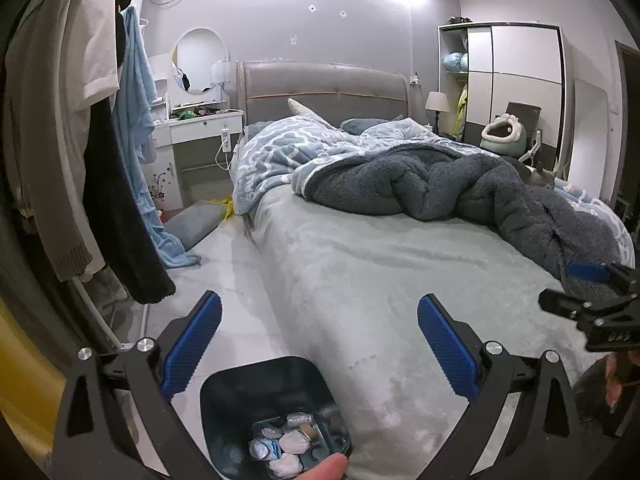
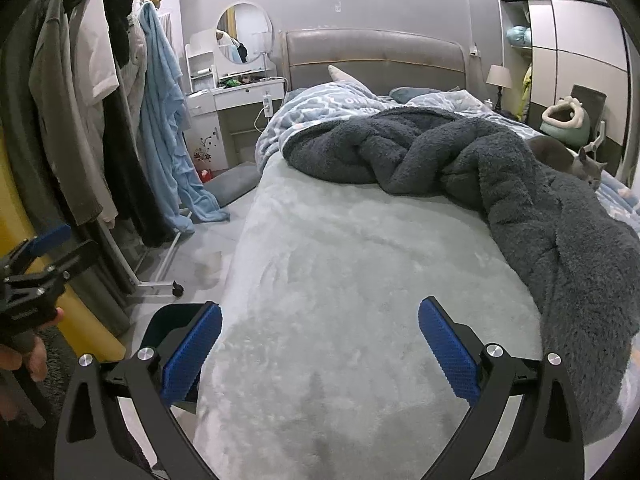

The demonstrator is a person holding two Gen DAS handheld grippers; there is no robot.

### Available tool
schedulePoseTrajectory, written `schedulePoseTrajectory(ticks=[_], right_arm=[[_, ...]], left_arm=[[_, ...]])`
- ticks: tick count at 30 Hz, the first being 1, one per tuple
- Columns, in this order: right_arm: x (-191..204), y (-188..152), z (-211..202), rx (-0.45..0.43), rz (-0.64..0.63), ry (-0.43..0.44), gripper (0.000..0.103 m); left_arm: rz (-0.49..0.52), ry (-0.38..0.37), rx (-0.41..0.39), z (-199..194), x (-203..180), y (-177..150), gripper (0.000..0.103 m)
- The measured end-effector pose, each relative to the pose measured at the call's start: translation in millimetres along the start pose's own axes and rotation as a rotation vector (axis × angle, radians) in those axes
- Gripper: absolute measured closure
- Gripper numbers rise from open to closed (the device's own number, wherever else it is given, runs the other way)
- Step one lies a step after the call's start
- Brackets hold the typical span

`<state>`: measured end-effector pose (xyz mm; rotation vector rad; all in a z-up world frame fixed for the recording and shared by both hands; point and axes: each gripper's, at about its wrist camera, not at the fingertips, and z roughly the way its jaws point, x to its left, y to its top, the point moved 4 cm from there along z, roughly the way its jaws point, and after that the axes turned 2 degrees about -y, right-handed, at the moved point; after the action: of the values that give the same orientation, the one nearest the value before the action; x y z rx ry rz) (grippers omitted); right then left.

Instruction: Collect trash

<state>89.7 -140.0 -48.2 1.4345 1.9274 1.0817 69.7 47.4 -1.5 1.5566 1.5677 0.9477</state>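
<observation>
A dark blue trash bin (image 1: 224, 396) stands on the floor against the bed's near left corner. Crumpled tissues and wrappers (image 1: 286, 444) lie in its bottom. My left gripper (image 1: 320, 302) hangs open above the bin and the bed edge, nothing between its blue pads. A fingertip (image 1: 324, 468) shows at the bottom edge. My right gripper (image 2: 320, 308) is open over the bare sheet, also empty. In the right wrist view the bin (image 2: 168, 320) peeks out behind the left finger, and the left gripper (image 2: 60, 246) shows at the left edge. The right gripper (image 1: 576, 288) shows at the left wrist view's right edge.
The bed (image 2: 360, 280) has a pale sheet and a heaped dark grey fleece blanket (image 2: 500, 176). A grey cat (image 2: 576, 160) lies at the right. A clothes rack (image 2: 92, 120) on wheels stands left of a narrow floor aisle (image 1: 224, 264). A dressing table (image 1: 200, 128) is behind.
</observation>
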Motion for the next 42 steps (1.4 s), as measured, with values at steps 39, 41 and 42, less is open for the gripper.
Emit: schedulePoseTrajectory(ticks=[39,41,42], right_arm=[[-5,-5,9,0.014,-0.011,0.005,0.004],[-5,-5,9,0.014,-0.012,0.005,0.004],[-5,-5,9,0.014,-0.012,0.005,0.004]], left_arm=[[-0.028,0.011,0.039,11,5,-8,0.003],[-0.028,0.011,0.04,11,5,-8,0.003],[-0.028,0.01,0.04,11,5,-8,0.003]])
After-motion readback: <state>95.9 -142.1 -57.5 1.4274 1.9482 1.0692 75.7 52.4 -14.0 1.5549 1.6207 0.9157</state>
